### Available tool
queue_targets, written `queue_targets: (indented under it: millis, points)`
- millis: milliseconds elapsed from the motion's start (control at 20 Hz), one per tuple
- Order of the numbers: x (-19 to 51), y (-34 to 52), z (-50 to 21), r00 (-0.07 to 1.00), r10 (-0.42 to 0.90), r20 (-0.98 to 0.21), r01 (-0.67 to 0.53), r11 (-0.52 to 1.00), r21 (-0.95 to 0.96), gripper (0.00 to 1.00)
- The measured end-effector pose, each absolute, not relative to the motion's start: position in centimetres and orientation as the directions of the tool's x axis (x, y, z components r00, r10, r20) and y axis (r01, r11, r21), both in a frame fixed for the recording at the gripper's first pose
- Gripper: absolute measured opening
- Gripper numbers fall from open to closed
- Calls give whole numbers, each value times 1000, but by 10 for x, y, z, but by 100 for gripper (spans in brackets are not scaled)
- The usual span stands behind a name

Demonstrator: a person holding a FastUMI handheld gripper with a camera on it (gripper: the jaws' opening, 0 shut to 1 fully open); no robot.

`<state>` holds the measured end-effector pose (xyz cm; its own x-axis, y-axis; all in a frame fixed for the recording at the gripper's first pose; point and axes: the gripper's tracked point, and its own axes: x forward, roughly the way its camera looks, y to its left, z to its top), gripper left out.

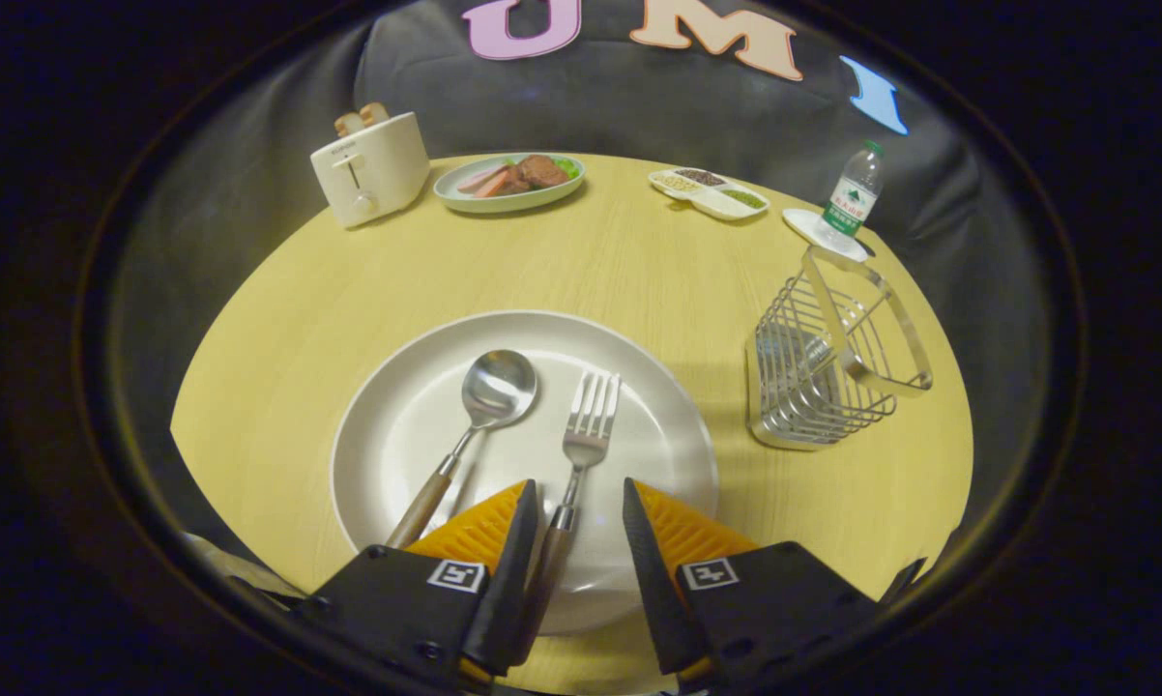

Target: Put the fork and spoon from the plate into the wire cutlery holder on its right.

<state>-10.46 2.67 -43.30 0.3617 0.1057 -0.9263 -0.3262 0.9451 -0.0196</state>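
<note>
A white plate (658,406) lies on the round wooden table just ahead of my fingers. On it rest a spoon (479,411) with a wooden handle, to the left, and a fork (586,435) with a wooden handle, to the right. My gripper (579,498) is open and low over the plate's near side. The fork's handle runs between the fingers, close against the left one, with a gap to the right one. The wire cutlery holder (823,362) stands upright on the table to the right of the plate.
Beyond the plate stand a cream toaster (368,169) at the far left, a dish of food (510,181), a divided snack tray (709,191), and a water bottle (852,198) on a coaster just behind the wire holder. The table's edge curves close on both sides.
</note>
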Motion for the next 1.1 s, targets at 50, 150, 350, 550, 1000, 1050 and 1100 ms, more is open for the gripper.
queue_targets:
  millis: [50,150,350,550,1000,1050,1100]
  points:
    - [-106,28,-433,357,105,-928,-327,945,-19,62]
    - [-108,30,-435,348,103,-932,-331,943,-19,52]
    - [-113,35,-434,325,112,-939,-350,937,-9,33]
    - [-111,32,-434,332,84,-939,-345,938,-38,18]
    - [-108,31,-421,297,122,-947,-430,903,-19,10]
    - [-104,29,-416,305,120,-945,-430,902,-24,10]
    - [-100,27,-412,313,119,-942,-431,902,-30,10]
